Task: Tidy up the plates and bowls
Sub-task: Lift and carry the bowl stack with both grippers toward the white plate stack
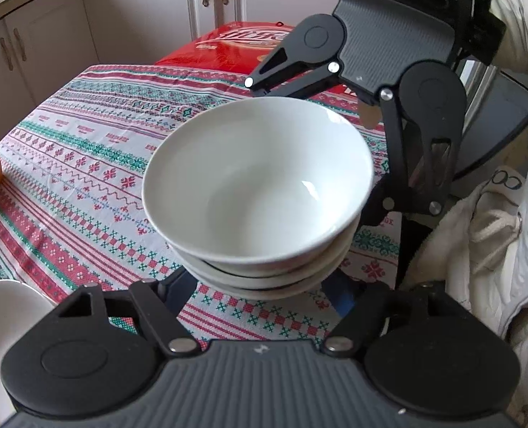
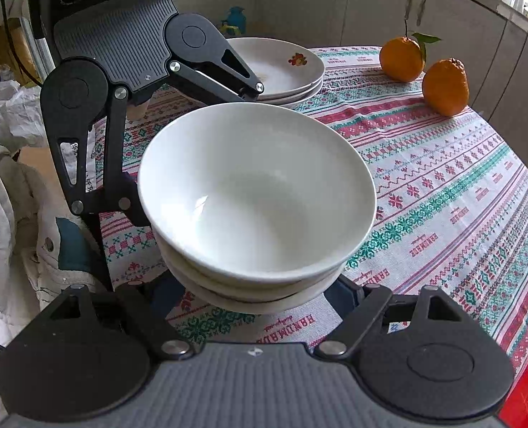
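Observation:
Three white bowls (image 1: pixel 256 185) (image 2: pixel 256 196) sit nested in a stack on the patterned tablecloth (image 1: pixel 85 178), filling the middle of both views. My left gripper (image 1: pixel 260 285) reaches in from one side, my right gripper (image 2: pixel 260 296) from the opposite side. Each has its jaws spread around the lower part of the stack, with the fingertips hidden under the bowls. In the left wrist view, one finger (image 1: pixel 378 207) of the right gripper lies against the stack's side. In the right wrist view, a finger (image 2: pixel 135 207) of the left gripper does the same. Whether the pads press on the bowls is hidden.
A stack of white plates (image 2: pixel 288 67) with a flower mark stands behind the bowls; its rim (image 1: pixel 6 314) shows at bottom left. Two oranges (image 2: pixel 403 59) (image 2: pixel 446 85) lie at the far right. A red bag (image 1: pixel 228 46) sits at the table's far end. A person's white sleeve (image 1: pixel 496 232) borders the edge.

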A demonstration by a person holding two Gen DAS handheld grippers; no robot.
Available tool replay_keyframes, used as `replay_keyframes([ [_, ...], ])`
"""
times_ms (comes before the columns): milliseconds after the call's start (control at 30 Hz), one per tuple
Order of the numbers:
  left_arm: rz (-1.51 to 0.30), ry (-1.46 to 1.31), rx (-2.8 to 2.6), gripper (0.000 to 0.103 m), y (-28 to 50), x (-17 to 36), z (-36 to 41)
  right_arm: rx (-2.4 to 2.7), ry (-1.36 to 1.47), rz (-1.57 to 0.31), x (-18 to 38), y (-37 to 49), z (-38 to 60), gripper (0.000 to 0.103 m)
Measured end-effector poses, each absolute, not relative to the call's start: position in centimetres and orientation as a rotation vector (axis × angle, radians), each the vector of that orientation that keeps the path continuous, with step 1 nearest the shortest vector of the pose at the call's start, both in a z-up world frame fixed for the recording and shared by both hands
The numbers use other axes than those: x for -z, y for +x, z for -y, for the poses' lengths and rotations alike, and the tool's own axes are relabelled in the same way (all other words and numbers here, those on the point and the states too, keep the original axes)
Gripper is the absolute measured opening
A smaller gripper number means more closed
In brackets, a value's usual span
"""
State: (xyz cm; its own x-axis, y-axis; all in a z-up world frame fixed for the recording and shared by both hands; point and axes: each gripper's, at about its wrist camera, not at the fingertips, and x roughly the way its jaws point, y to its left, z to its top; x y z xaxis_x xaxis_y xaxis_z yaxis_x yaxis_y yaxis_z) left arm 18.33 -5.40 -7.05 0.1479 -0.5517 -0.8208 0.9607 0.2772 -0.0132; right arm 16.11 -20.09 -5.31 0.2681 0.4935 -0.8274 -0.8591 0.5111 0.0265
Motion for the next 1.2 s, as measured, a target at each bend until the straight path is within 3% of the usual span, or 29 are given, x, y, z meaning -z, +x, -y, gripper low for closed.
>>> replay_keyframes([
  [733, -0.825, 0.601, 1.176, 0.075, 18.1, 6.6, 5.3, -0.937, -0.509, -0.907, 5.0, 16.0, 19.5, 0.087],
  [1200, -0.773, 0.541, 1.036, 0.076, 17.8, 3.0, 0.3, -1.001, -0.631, -0.797, 1.2, 17.0, 14.9, 0.087],
])
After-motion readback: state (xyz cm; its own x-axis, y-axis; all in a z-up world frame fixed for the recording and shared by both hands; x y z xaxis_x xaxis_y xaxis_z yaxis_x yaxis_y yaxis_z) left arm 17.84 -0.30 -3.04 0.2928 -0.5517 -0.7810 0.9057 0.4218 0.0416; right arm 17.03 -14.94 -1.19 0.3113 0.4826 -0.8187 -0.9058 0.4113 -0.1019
